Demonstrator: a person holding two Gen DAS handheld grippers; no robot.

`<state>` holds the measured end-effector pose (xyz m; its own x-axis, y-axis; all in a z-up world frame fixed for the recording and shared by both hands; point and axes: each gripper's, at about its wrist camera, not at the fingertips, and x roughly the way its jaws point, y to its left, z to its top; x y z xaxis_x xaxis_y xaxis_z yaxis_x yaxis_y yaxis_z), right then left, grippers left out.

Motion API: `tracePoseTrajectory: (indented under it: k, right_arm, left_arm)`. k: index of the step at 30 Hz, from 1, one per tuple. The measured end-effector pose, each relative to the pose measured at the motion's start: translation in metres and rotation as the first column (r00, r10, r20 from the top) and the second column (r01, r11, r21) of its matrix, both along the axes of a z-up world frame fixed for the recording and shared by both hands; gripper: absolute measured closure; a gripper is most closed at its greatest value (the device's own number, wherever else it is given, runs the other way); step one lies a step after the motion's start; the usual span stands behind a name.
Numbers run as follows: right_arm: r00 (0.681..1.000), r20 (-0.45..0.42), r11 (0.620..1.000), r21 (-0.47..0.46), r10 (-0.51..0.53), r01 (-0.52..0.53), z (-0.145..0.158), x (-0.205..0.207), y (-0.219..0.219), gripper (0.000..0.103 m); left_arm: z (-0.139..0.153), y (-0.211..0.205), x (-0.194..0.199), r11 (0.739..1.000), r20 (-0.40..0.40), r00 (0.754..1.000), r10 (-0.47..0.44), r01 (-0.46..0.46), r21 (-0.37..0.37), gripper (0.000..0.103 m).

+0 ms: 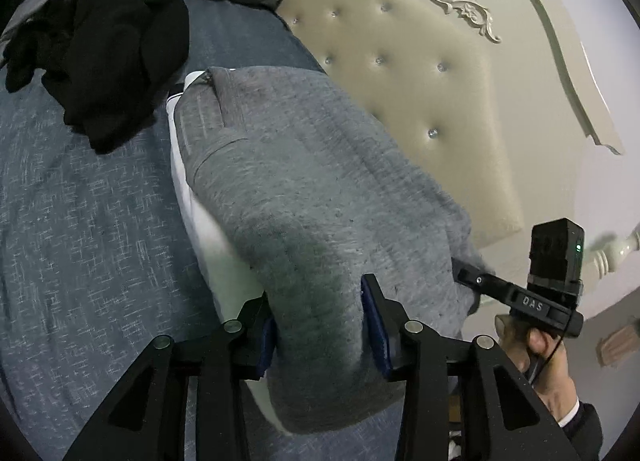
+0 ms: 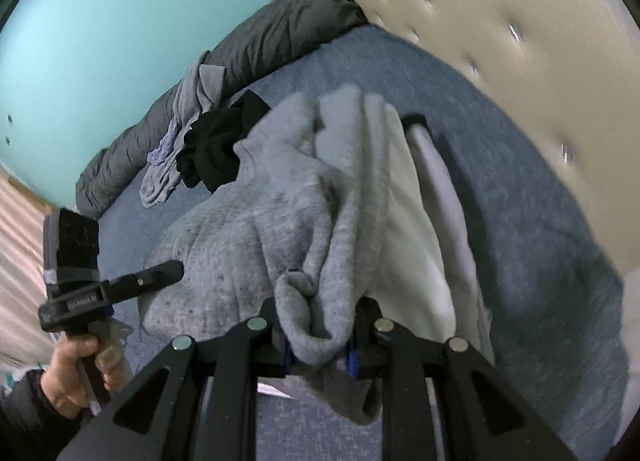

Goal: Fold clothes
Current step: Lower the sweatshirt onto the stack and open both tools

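A thick grey fleece garment [image 1: 288, 165] with a white lining [image 1: 200, 213] hangs folded over the blue bed sheet [image 1: 80, 221]. My left gripper [image 1: 316, 297] is shut on one bunched end of it, the blue pads pressing both sides of the roll. In the right wrist view my right gripper [image 2: 320, 309] is shut on another gathered edge of the same grey garment [image 2: 248, 229]. The two grippers are close together: the right gripper [image 1: 468, 275] shows at the garment's right edge, and the left gripper [image 2: 172, 267] at its left edge. A hand holds each handle.
A crumpled black garment [image 1: 104, 57] lies on the sheet beyond the grey one. A pale grey garment [image 2: 176, 141] drapes over a rolled dark duvet [image 2: 260, 41] along the teal wall. The cream tufted headboard [image 1: 400, 81] borders the bed on the right.
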<state>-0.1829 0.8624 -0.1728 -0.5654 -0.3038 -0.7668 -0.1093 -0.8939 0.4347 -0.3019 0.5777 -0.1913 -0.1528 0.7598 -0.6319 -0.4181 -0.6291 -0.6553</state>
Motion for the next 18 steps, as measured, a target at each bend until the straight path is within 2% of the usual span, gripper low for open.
tracePoseTrajectory:
  k: [2, 5, 8, 11, 14, 17, 18]
  right_arm:
    - [1.0, 0.002, 1.0, -0.003, -0.005, 0.005, 0.002, 0.001, 0.001, 0.079]
    - [1.0, 0.008, 0.997, 0.069, -0.018, 0.017, 0.015, 0.001, 0.0, 0.074]
    - [0.999, -0.027, 0.989, 0.139, -0.039, 0.043, 0.036, 0.001, -0.002, 0.074]
    - [0.992, -0.114, 0.97, 0.228, -0.06, 0.084, 0.067, 0.0, -0.01, 0.073]
    - [0.985, -0.165, 0.978, 0.191, -0.052, 0.083, 0.085, -0.009, -0.016, 0.073]
    - [0.986, -0.157, 0.974, 0.227, 0.057, -0.021, 0.083, -0.029, -0.038, 0.073]
    - [0.986, -0.143, 0.969, 0.242, 0.09, -0.054, 0.078, -0.036, -0.045, 0.079]
  left_arm:
    - [0.01, -0.005, 0.003, 1.0, -0.029, 1.0, 0.004, -0.005, -0.018, 0.054]
    - [0.028, -0.017, 0.007, 0.999, -0.117, 0.993, 0.017, -0.022, -0.042, 0.054]
    - [0.044, -0.016, 0.007, 0.998, -0.203, 0.979, 0.009, -0.023, -0.065, 0.054]
    - [0.057, -0.007, 0.006, 0.996, -0.272, 0.962, -0.017, -0.007, -0.086, 0.054]
    - [0.056, 0.01, 0.009, 0.994, -0.297, 0.954, -0.048, 0.016, -0.11, 0.054]
    - [0.052, 0.026, 0.013, 0.989, -0.322, 0.944, -0.079, 0.035, -0.143, 0.054]
    - [0.049, 0.031, 0.015, 0.987, -0.33, 0.94, -0.091, 0.039, -0.159, 0.054]
